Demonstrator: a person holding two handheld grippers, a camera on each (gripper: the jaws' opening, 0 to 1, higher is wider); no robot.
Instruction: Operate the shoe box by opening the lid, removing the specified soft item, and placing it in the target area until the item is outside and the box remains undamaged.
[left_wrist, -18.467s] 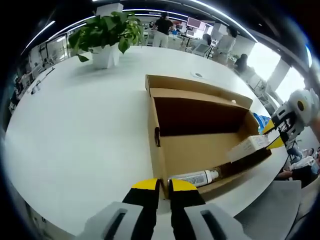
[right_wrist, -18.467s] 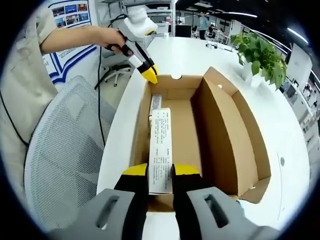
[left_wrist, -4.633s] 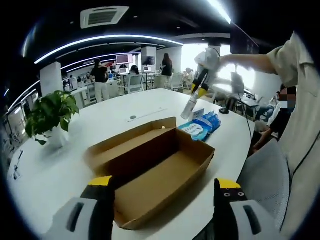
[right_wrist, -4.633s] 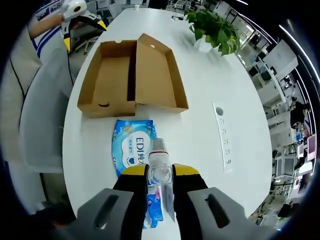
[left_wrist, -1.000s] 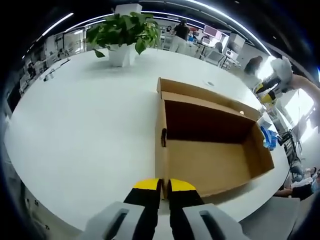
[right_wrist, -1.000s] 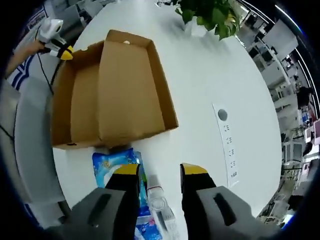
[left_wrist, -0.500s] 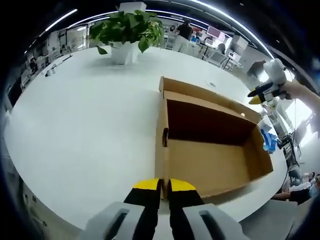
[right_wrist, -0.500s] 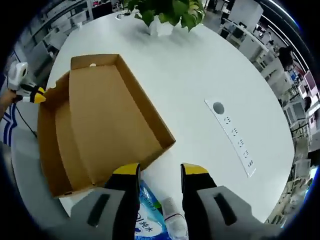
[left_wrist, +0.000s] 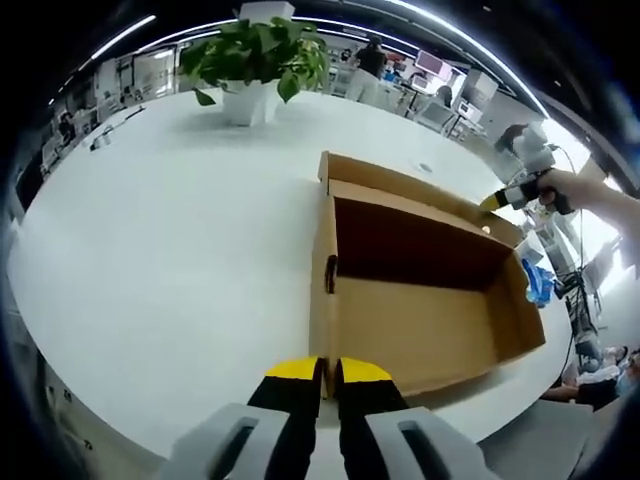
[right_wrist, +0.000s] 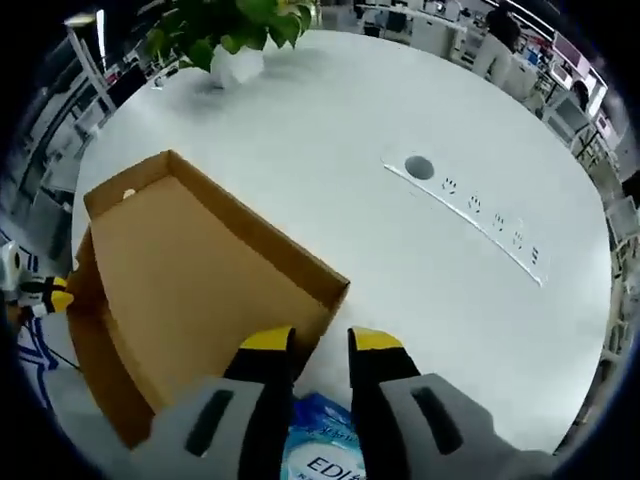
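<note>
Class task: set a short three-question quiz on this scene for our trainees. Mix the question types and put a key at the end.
1. True or false: the shoe box has items lying inside it.
2. Which thing on the table lies nearest the right gripper? A) blue wipes pack B) bottle C) potted plant
3. Fill in: the left gripper is clamped on the shoe box's side ____.
Key: 1 false; 2 A; 3 wall.

Grey tongs (left_wrist: 320, 372) with black, yellow-tipped jaws.
</note>
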